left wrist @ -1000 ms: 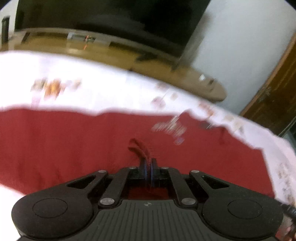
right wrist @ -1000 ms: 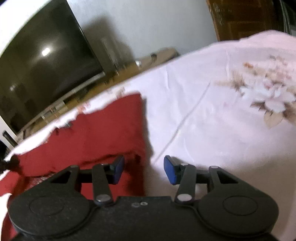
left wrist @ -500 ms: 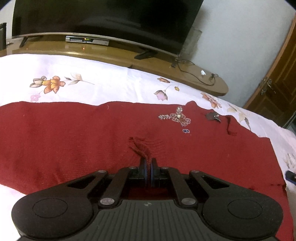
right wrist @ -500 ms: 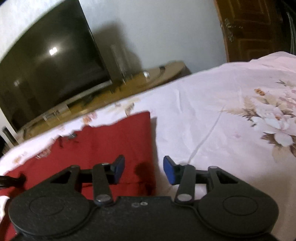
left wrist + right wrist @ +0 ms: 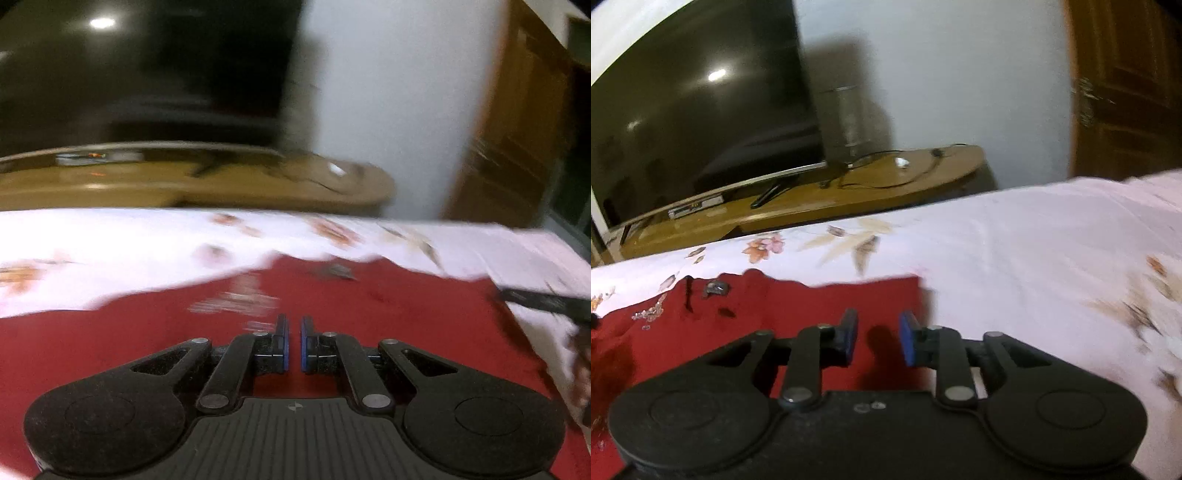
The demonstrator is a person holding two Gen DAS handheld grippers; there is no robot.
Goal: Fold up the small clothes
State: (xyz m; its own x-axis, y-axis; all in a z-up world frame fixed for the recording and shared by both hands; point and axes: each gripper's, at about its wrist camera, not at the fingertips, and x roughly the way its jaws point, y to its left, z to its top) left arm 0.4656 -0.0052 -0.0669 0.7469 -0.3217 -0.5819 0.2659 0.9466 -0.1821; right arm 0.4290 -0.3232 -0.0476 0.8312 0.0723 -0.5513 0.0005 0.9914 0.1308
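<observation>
A dark red garment (image 5: 388, 306) with a small beaded decoration lies flat on a white floral bedsheet (image 5: 110, 251). My left gripper (image 5: 292, 341) hovers over its middle, jaws slightly apart with nothing between them; this view is blurred. The garment also shows in the right wrist view (image 5: 812, 306). My right gripper (image 5: 875, 338) is open and empty above the garment's right end, near its edge. The right gripper (image 5: 546, 302) shows as a dark shape at the right of the left wrist view.
The bedsheet (image 5: 1034, 258) stretches to the right of the garment. Beyond the bed stand a wooden TV cabinet (image 5: 857, 195) with cables and a large dark TV (image 5: 694, 122). A wooden door (image 5: 1126, 85) is at the far right.
My left gripper has let go of the pinched red fabric, opened slightly and swung to the right. My right gripper has moved forward over the garment's right end, still open.
</observation>
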